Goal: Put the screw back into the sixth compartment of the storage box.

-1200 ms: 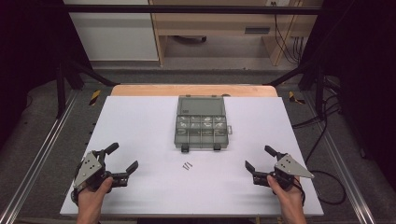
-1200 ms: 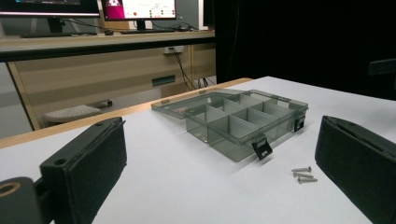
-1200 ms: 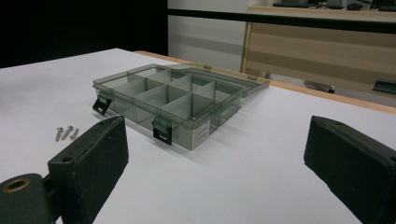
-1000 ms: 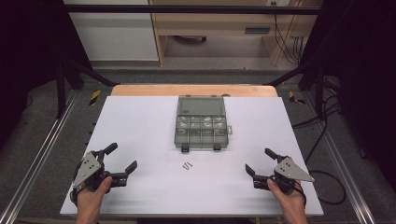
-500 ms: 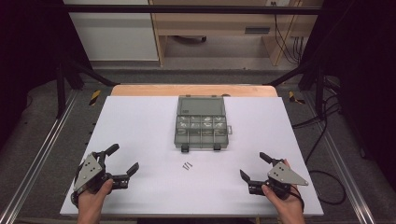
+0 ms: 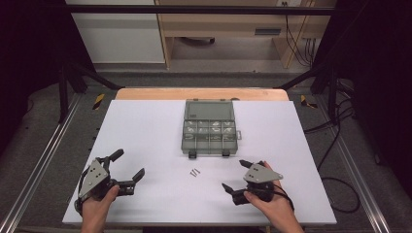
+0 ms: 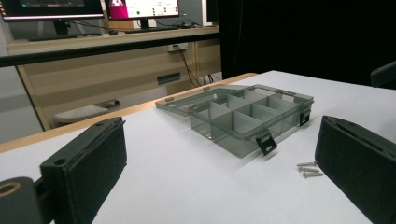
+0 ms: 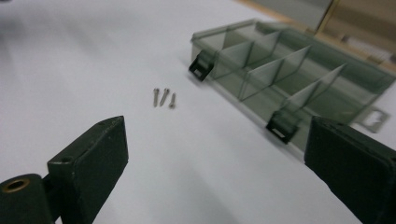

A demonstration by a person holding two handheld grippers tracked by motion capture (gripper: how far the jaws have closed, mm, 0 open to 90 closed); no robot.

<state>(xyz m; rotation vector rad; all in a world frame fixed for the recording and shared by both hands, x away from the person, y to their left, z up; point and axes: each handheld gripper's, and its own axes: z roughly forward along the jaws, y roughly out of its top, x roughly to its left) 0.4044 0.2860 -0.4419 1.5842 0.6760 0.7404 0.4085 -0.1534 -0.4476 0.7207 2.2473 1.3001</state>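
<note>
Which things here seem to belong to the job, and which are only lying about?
Likely for the job: three screws, open compartment box, left gripper, right gripper.
Just about: monitors, floor cables.

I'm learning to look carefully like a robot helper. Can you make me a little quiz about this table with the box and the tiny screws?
1. True or false: the lid of the compartment box is open.
2. How many screws lie on the table?
3. Which tongs are nearer the screws: A) left tongs, B) right tongs?

Key: 1 true. 2 three. 3 B.
</note>
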